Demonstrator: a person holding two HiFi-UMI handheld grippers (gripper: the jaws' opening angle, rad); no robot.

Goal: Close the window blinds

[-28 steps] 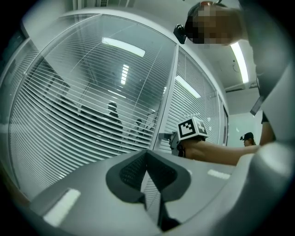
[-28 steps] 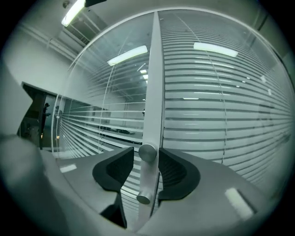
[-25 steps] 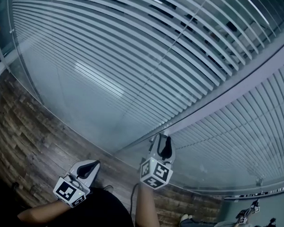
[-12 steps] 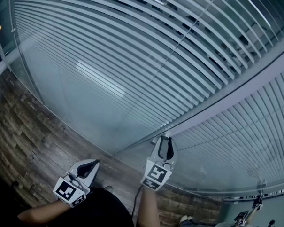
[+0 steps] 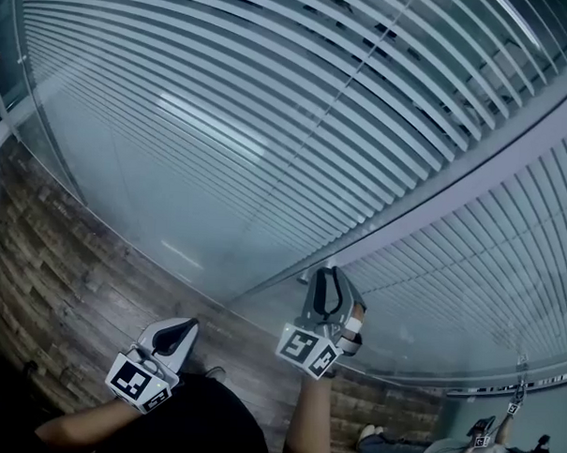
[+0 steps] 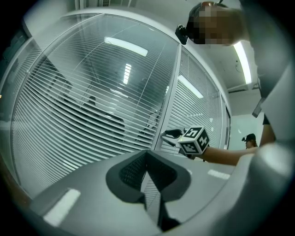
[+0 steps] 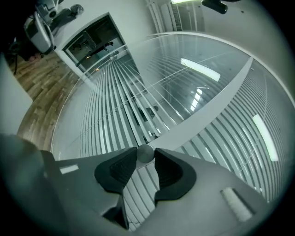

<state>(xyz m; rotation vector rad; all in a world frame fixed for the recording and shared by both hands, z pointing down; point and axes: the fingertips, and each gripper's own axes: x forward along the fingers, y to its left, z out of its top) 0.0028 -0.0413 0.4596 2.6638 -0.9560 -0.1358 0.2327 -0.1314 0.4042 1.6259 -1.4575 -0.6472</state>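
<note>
Honestly, the head view hides the knob completely: the right gripper (image 5: 329, 277) sits right over it, at the grey frame post (image 5: 473, 173) between the two glass panes. Ceiling-light reflections wash over the blinds (image 5: 270, 108), and through the gaps in the slats it's just dark shapes I can't make out. The right gripper view sorts it out. Its jaws have just been closing and now pinch a small round grey knob (image 7: 145, 153) at their tips, partway open. The left gripper (image 5: 187, 327) hangs over the wood floor (image 5: 46, 286), jaws together, nothing in them.
</note>
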